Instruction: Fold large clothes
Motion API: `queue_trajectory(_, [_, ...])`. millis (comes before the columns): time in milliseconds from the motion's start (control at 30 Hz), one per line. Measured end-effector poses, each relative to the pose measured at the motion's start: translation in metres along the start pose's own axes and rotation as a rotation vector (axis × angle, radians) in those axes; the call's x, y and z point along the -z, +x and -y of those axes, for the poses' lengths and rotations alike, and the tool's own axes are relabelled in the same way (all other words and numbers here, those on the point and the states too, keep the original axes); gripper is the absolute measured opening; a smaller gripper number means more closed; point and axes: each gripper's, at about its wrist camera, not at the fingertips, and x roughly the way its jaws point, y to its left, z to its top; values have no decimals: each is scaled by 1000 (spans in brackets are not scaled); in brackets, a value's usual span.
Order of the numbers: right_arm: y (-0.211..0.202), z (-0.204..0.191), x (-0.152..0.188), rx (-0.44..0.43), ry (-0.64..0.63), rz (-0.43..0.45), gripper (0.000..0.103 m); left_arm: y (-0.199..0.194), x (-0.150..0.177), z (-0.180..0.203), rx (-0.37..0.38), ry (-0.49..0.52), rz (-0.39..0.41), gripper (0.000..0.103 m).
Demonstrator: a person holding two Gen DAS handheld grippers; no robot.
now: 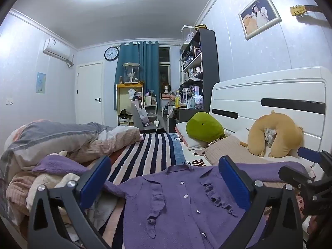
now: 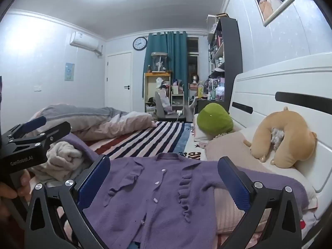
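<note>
A bedroom fills both views, its bed under a striped blanket. The purple cardigan lies flat, button side up, low in the frame, collar pointing away, straight ahead of both grippers. The left gripper and right gripper stand wide open, empty, about equally near.

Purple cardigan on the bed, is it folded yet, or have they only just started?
Only just started. Done: the purple cardigan lies spread flat, buttoned, front up, on the bed. In hand: nothing; the left tool and right tool hover wide open above it. Left: every fold. The sleeves are not yet tucked in, and a heap of other clothes waits beside it.
</note>
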Motion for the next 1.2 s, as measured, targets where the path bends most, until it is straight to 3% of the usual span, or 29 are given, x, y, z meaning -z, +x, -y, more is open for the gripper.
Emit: queue_trajectory(1200, [8,-10,4,-37,22,5,103,8,6,-4,-7,3,-17,102])
